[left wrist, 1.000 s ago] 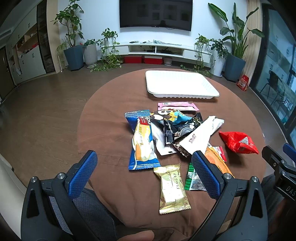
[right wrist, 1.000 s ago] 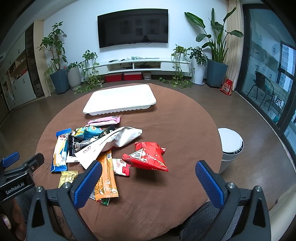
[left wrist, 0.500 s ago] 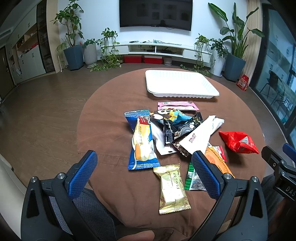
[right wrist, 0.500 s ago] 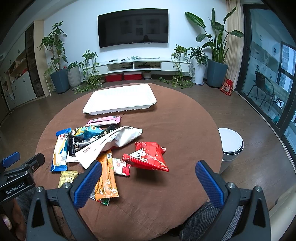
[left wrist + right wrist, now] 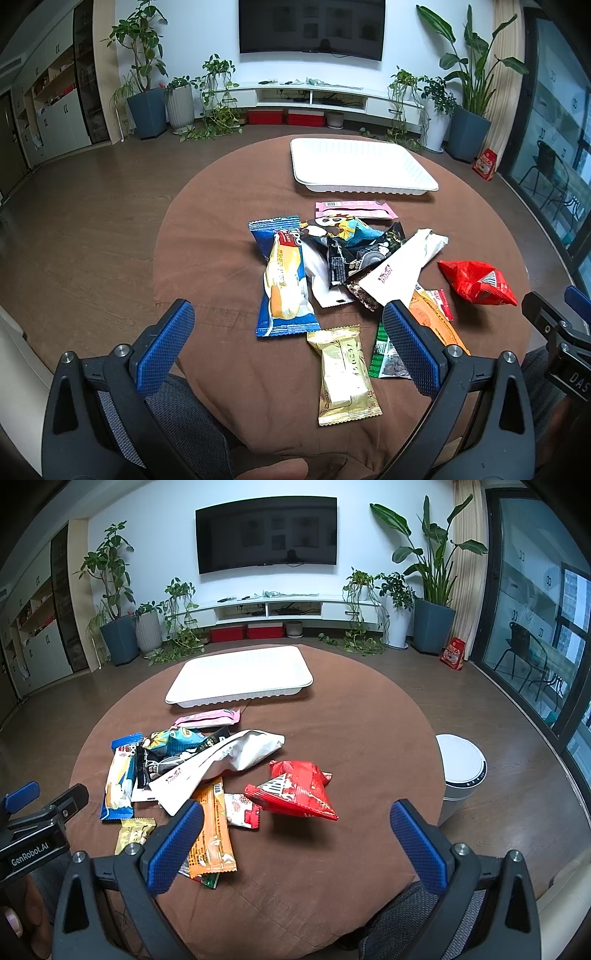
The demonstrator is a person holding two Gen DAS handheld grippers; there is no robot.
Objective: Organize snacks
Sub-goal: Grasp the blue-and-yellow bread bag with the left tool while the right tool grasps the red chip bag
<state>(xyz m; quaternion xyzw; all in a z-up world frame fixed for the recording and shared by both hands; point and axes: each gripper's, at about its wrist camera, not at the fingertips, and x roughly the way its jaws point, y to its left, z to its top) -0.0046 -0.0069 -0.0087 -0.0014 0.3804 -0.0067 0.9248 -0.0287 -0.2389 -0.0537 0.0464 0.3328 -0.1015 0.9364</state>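
A heap of snack packets lies on the round brown table [image 5: 207,251]: a blue packet [image 5: 282,280], a gold packet [image 5: 345,373], a long white packet [image 5: 402,269], an orange packet [image 5: 212,830] and a red packet [image 5: 295,790] a little apart on the right. Behind them sits a white tray [image 5: 358,166] with nothing in it, also in the right wrist view as the tray [image 5: 240,675]. My left gripper [image 5: 288,343] hangs open over the near edge, just short of the gold packet. My right gripper [image 5: 295,843] is open too, low in front of the red packet, holding nothing.
A white round bin [image 5: 461,771] stands on the wooden floor right of the table. Potted plants [image 5: 118,613], a low TV shelf [image 5: 280,609] and a wall screen line the far wall. Glass doors run along the right. A person's knee sits under the near table edge.
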